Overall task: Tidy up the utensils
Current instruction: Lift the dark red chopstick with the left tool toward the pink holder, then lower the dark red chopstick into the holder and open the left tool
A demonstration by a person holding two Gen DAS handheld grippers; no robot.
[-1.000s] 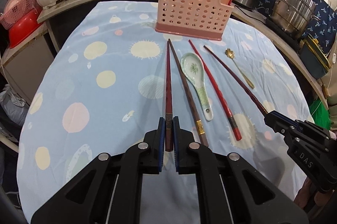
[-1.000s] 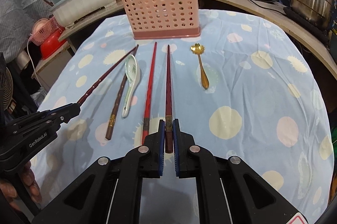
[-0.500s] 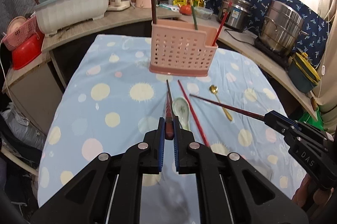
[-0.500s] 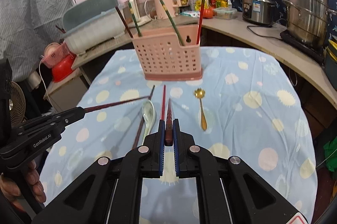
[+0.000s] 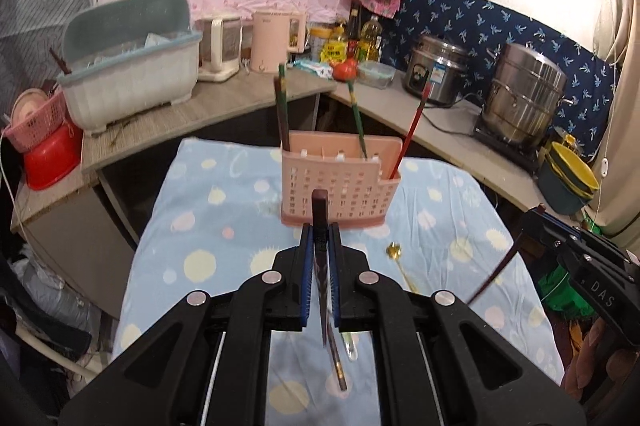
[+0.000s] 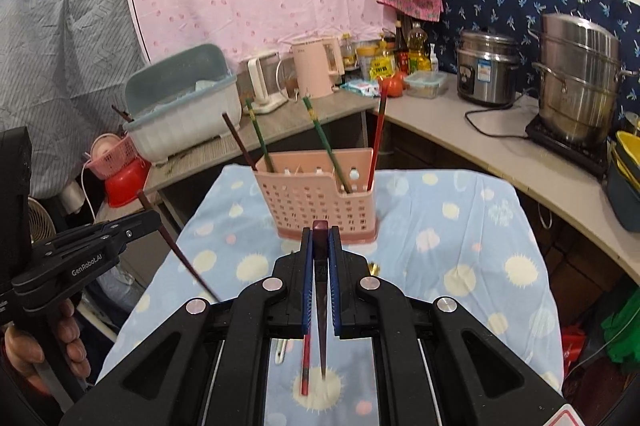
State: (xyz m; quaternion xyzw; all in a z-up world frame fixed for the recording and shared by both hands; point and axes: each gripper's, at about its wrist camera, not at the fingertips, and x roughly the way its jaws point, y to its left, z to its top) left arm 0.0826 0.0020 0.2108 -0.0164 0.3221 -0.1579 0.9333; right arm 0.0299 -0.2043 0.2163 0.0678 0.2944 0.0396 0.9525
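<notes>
My left gripper (image 5: 320, 230) is shut on a dark brown chopstick (image 5: 320, 201), held above the table with its thin tip hanging down. My right gripper (image 6: 320, 234) is shut on a matching dark chopstick (image 6: 320, 228), also tip down. Each gripper shows in the other's view: the right gripper (image 5: 536, 222) at the right edge, the left gripper (image 6: 152, 222) at the left. Ahead and below stands the pink slotted utensil holder (image 5: 340, 181) (image 6: 320, 201) with several chopsticks upright in it. A brown chopstick (image 5: 340, 374), a red chopstick (image 6: 306, 366) and a gold spoon (image 5: 400, 262) lie on the cloth.
The table wears a light blue dotted cloth (image 5: 224, 226). A counter behind carries a teal-and-white dish bin (image 5: 132, 73), a pink kettle (image 5: 276, 41), bottles, a rice cooker (image 5: 436, 73) and a steel steamer pot (image 5: 524, 97). A red basin (image 5: 48, 157) sits at the left.
Both grippers have risen well above the table, each lifting its chopstick off the cloth. The chopsticks swung from lying flat to hanging tip down. More of the room shows.
</notes>
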